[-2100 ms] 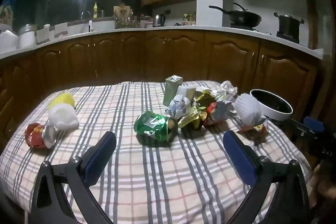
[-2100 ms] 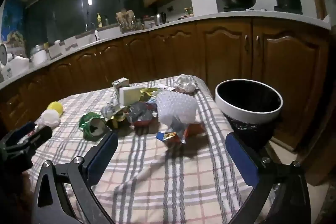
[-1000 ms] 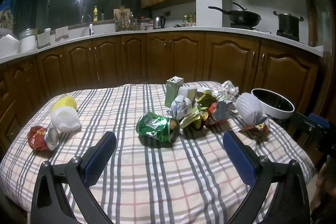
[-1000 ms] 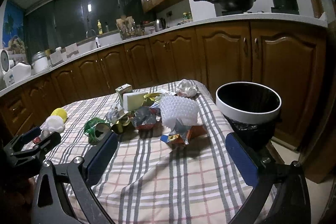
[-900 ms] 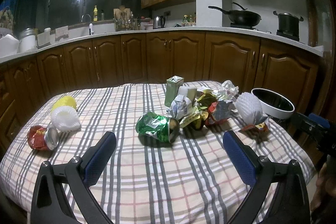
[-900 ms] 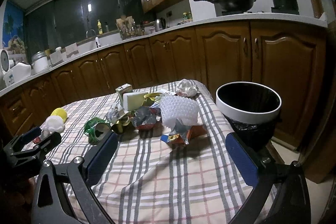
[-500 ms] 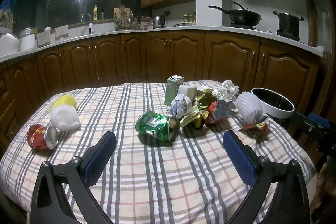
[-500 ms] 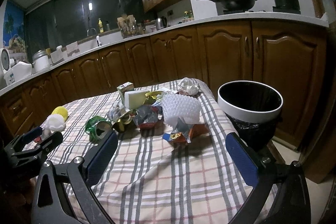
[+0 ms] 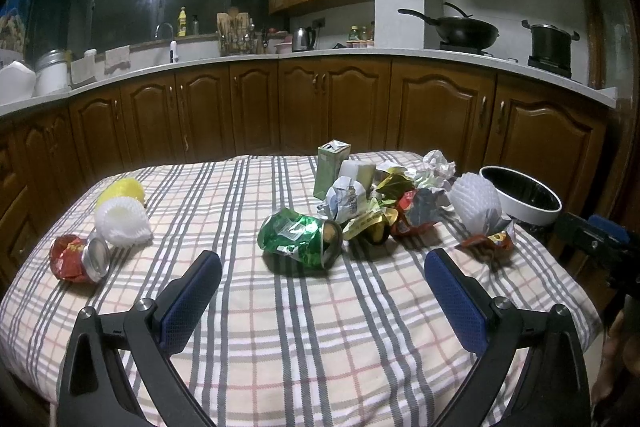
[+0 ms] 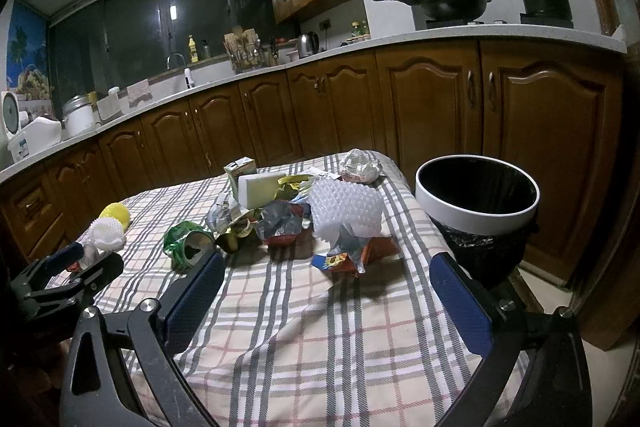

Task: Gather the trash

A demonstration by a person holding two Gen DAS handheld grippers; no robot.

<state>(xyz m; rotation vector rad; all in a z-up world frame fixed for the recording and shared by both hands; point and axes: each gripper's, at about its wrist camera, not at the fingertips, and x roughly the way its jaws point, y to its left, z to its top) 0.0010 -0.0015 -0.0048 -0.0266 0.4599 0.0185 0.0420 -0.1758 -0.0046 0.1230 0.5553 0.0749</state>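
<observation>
Trash lies on a plaid-covered table (image 9: 280, 327). A crushed green can (image 9: 300, 238) sits mid-table, and behind it is a heap of wrappers (image 9: 384, 203) with a green carton (image 9: 331, 169). White foam netting (image 9: 475, 201) rests at the right, over an orange wrapper (image 10: 352, 255). A crushed red can (image 9: 78, 258), white foam net (image 9: 122, 221) and a yellow one (image 9: 120, 189) lie at the left. My left gripper (image 9: 323, 289) hangs open before the green can. My right gripper (image 10: 326, 291) is open near the orange wrapper. Right of the table stands a white-rimmed bin (image 10: 476, 199).
Brown kitchen cabinets (image 9: 328, 107) run behind the table under a white counter. A wok (image 9: 460, 29) and a pot (image 9: 550, 43) sit on the stove at the back right. The other gripper (image 10: 60, 279) shows at the left edge of the right wrist view.
Both cameras have shifted only slightly; the views rose a little since two seconds ago. Nothing on the table has moved and both grippers stay open.
</observation>
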